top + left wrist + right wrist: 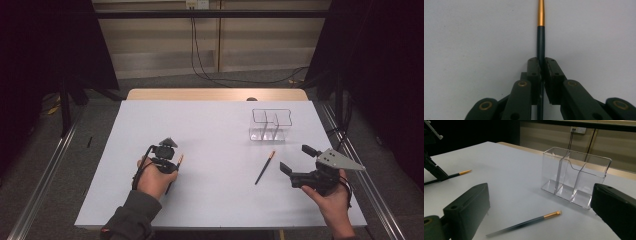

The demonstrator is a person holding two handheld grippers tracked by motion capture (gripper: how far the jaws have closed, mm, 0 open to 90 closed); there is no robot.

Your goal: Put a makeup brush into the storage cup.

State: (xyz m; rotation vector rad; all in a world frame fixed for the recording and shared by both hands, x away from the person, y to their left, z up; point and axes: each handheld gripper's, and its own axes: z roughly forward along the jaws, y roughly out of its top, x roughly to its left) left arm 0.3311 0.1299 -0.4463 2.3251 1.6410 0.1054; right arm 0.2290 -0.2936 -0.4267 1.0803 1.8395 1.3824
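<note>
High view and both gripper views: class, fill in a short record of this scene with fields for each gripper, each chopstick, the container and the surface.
left gripper: jaws shut on a dark chopstick with a gold end, low over the table
right gripper: jaws open, nothing between them
second chopstick: lying flat on the table, untouched, in front of the right gripper
clear organizer: upright, divided into compartments, nothing in it
table: white top

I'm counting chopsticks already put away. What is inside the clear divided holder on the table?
The clear holder shows bare compartments; through its walls only its floor and the table appear. One chopstick lies loose before it; the left gripper clamps another chopstick, its lower shaft covered.
</note>
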